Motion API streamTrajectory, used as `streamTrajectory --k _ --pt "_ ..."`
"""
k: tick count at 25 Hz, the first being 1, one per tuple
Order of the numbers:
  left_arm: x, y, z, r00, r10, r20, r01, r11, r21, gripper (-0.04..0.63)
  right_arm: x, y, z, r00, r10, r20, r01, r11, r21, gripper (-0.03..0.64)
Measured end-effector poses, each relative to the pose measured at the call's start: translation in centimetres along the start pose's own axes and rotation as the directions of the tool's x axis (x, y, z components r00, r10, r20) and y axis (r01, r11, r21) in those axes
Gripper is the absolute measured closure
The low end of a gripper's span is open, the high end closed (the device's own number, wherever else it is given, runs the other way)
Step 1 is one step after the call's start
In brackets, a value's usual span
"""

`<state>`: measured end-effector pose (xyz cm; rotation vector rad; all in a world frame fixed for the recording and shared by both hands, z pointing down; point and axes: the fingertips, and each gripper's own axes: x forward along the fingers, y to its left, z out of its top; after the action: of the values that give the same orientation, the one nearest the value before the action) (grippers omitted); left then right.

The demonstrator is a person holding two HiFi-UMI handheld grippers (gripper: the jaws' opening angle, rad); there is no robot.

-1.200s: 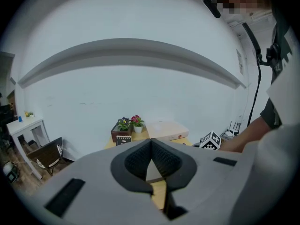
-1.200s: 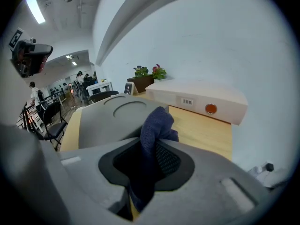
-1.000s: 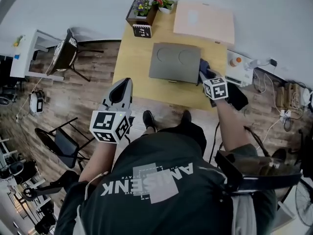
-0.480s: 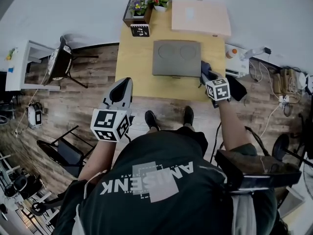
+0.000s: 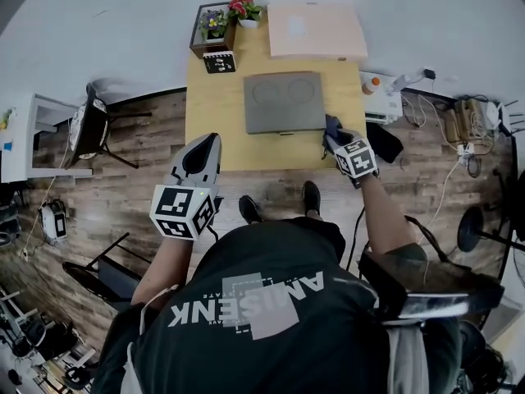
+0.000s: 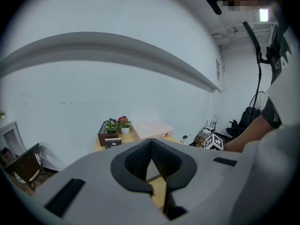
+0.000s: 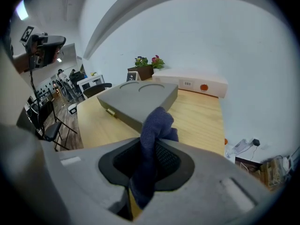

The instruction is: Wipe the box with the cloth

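Right hand-held gripper (image 7: 152, 144) is closed on the dark blue cloth (image 7: 158, 123), which sticks up betw. its jaws, just beside the near right corner of the grey box (image 5: 283, 101). The box lies flat approx. in the middle of the wooden counter (image 5: 212, 113). Left hand-held gripper (image 6: 151, 142) has jaw tips together w/ nothing in it, held off the counter's near left edge.

We see a matt grey box (image 5: 284, 102) with a smooth lid on a pale, smooth wooden bench (image 5: 212, 113). The cloth (image 7: 154, 125) looks soft, dark blue and nubbly. The left gripper (image 6: 151, 142) looks like matt grey plastic, its pads (image 6: 136, 161) black and finely ribbed.
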<state>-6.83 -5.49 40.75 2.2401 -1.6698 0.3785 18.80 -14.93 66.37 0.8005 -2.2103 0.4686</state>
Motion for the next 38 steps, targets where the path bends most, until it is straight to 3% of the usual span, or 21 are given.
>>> streamTrajectory --k 3,8,13,20,27,38 --pt "0.5 0.3 0.2 1.0 -0.021 0.014 0.021 1.0 -0.003 0.595 -1.1 0.2 -0.8 1.0 -0.005 -0.015 0.006 0.999 0.032 0.543" --pt "0.7 1.1 1.0 0.996 -0.061 0.065 0.062 0.998 -0.007 0.595 -2.9 0.7 -2.4 0.999 -0.052 0.003 0.05 0.973 0.224 0.543" --pt "0.6 2.4 0.4 0.991 -0.12 0.057 0.121 0.992 -0.027 0.595 -3.5 1.9 -3.5 0.992 -0.125 -0.008 0.121 0.939 0.322 0.543" --pt "-0.8 4.1 -1.3 0.992 -0.122 0.021 0.123 0.992 -0.019 0.595 -2.0 2.8 -3.6 0.979 -0.199 -0.047 0.2 0.889 0.411 0.543" --pt "-1.1 5.4 -0.1 0.998 -0.059 0.031 0.06 0.998 -0.016 0.595 0.4 1.8 -1.2 0.986 -0.151 -0.066 0.165 0.897 0.41 0.543" --pt "-2.4 7.0 0.8 0.999 0.03 0.024 -0.029 0.998 -0.051 0.595 1.6 3.0 0.3 0.982 -0.171 -0.075 0.187 0.896 0.403 0.543"
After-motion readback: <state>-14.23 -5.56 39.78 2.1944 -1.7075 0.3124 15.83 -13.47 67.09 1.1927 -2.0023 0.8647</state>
